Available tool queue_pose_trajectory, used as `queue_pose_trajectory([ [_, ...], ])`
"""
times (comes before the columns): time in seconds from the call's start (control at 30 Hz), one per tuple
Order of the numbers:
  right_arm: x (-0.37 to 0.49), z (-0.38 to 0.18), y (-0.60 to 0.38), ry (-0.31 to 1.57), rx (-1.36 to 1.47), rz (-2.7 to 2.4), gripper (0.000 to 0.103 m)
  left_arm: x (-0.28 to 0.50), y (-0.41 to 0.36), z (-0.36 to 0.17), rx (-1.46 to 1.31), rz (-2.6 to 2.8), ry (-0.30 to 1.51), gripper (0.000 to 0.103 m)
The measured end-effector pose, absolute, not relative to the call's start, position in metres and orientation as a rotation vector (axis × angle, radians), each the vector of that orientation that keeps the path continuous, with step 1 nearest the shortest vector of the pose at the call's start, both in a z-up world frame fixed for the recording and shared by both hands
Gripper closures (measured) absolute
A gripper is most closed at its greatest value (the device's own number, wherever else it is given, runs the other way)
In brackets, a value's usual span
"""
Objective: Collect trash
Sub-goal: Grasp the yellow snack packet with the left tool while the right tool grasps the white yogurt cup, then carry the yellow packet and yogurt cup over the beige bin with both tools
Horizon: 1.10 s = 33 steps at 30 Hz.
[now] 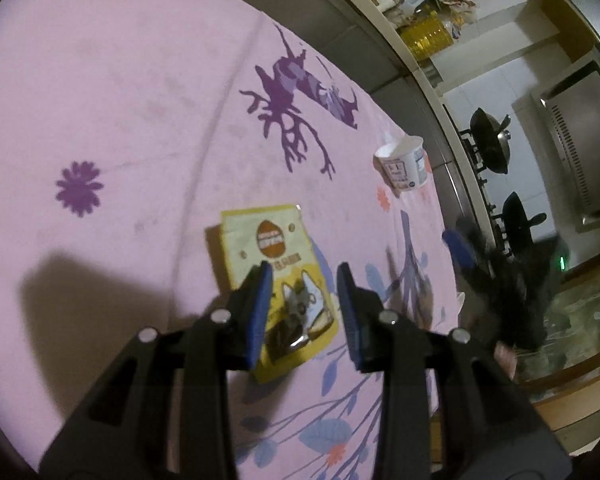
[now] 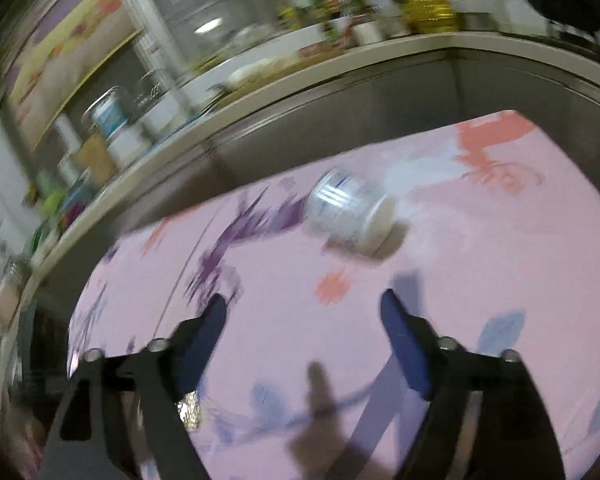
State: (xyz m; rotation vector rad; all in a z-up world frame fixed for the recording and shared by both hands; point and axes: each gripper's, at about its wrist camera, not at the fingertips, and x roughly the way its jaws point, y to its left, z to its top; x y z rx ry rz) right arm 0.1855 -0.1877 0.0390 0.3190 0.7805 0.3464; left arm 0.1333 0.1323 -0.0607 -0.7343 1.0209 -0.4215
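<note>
A yellow snack wrapper [image 1: 274, 256] lies flat on the pink flowered tablecloth [image 1: 120, 120]. My left gripper [image 1: 304, 276] is open just above the wrapper's near end, one finger on each side. A white yogurt cup [image 1: 404, 162] lies on its side farther right near the table edge. In the right wrist view the same cup [image 2: 350, 214] lies tipped ahead of my right gripper [image 2: 304, 304], which is open, empty and above the cloth [image 2: 500, 260]; this view is blurred. The right gripper's blue pad [image 1: 458, 248] shows blurred in the left wrist view.
A cluttered counter [image 2: 260, 80] with jars and bottles runs behind the table. Black pans on a stove [image 1: 496, 140] and a steel appliance [image 1: 580, 140] stand to the right. A bit of foil [image 2: 188, 410] shows by the right gripper's left finger.
</note>
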Motion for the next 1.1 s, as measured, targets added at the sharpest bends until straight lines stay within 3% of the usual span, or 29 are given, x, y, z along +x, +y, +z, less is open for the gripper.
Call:
queue_pose_trajectory([
  [0.33, 0.283, 0.026, -0.175, 0.869, 0.404, 0.183, 0.019, 0.138, 0.117, -0.064, -0.703, -0.443, 1.016, 0.072],
  [0.4, 0.289, 0.016, -0.176, 0.895, 0.421, 0.156, 0.019, 0.137, 0.113, -0.062, -0.678, -0.448, 1.008, 0.076],
  [0.47, 0.286, 0.009, -0.182, 0.909, 0.458, 0.16, 0.027, 0.135, 0.108, -0.059, -0.65, -0.464, 1.007, 0.095],
  [0.53, 0.276, 0.008, -0.188, 0.898, 0.479, 0.19, 0.045, 0.135, 0.105, -0.056, -0.643, -0.472, 1.0, 0.099],
  [0.7, 0.236, 0.017, -0.205, 0.85, 0.442, 0.222, 0.048, 0.13, 0.096, -0.045, -0.626, -0.495, 0.976, 0.101],
  [1.0, 0.142, 0.026, -0.238, 0.814, 0.464, 0.323, 0.048, 0.118, 0.102, -0.014, -0.536, -0.349, 0.928, 0.1],
  [1.1, 0.117, 0.027, -0.245, 0.794, 0.442, 0.325, 0.048, 0.119, 0.138, -0.028, -0.678, -0.285, 0.968, 0.073],
])
